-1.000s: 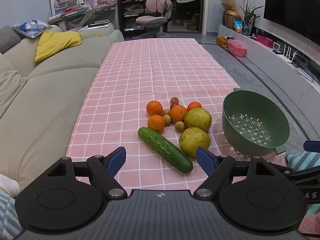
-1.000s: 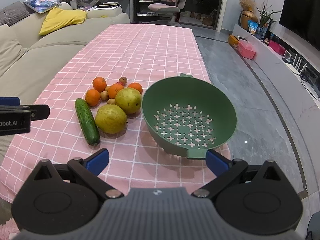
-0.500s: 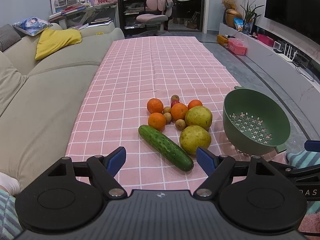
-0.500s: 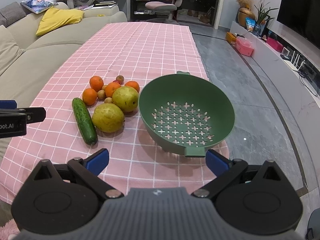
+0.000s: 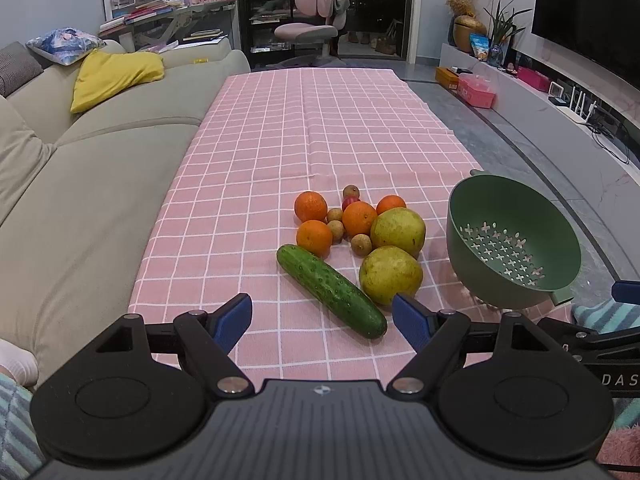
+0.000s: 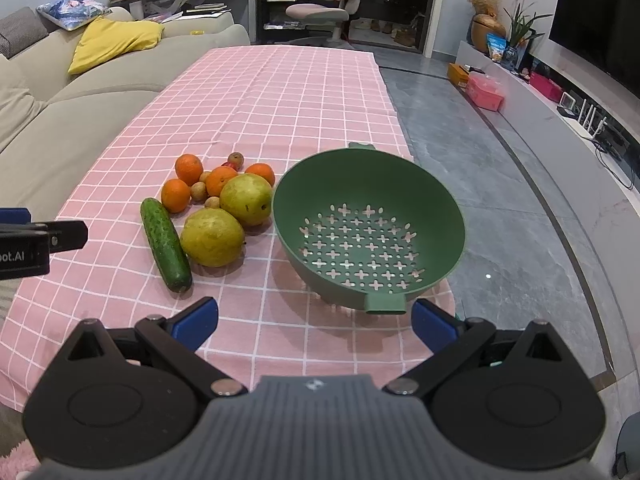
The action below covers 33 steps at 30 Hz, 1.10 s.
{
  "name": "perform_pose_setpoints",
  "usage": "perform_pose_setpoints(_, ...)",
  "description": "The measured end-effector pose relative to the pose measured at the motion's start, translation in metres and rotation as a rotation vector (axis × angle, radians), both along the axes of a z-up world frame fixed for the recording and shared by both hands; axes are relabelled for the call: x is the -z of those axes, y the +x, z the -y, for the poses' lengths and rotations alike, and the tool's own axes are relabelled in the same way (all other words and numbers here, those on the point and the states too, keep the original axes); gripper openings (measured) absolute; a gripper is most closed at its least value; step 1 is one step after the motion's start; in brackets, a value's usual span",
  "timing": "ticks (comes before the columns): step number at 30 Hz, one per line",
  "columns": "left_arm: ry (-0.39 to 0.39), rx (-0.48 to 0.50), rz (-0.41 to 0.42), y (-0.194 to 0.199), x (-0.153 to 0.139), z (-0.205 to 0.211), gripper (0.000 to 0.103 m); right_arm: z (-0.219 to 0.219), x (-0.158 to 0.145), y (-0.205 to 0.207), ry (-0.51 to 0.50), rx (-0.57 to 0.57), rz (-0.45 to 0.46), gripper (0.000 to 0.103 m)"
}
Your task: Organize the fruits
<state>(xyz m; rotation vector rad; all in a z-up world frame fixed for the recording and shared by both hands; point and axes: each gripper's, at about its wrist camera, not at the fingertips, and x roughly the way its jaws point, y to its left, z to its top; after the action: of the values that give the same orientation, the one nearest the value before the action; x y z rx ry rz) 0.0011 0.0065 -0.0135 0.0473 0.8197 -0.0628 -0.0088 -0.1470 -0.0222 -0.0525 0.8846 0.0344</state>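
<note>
Since the green colander [image 6: 372, 236] has nothing in it, I'd say this one hasn't really started. All the produce sits in one bunch on the pink checked cloth of the bench [image 5: 256, 152], just left of the colander: four oranges [image 5: 311, 206], two big yellow-green pears [image 5: 391, 274] touching each other, a few small brown round fruits [image 5: 361, 245] tucked between them, one small red one at the back, and a cucumber [image 5: 331, 290] lying diagonally at the near edge of the pile.

Both tools hover above the near end of the bench and hold nothing. The left hand-held gripper [image 5: 322, 318] has its blue pads spread wide, with the cucumber's near end showing between them. The right hand-held gripper [image 6: 314, 318] is spread wide too, facing the colander's near rim tab.

So everything is left to do: presumably each piece goes into the colander, probably nearest ones first.
</note>
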Motion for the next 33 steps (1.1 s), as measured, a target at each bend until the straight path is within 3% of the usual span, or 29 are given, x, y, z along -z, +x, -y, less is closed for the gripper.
perform_pose_setpoints(33,-0.026,-0.006,-0.033,0.0031,0.0048,-0.0019,0.094,0.0059,0.0008,0.0020,0.023,0.025,-0.018,0.099)
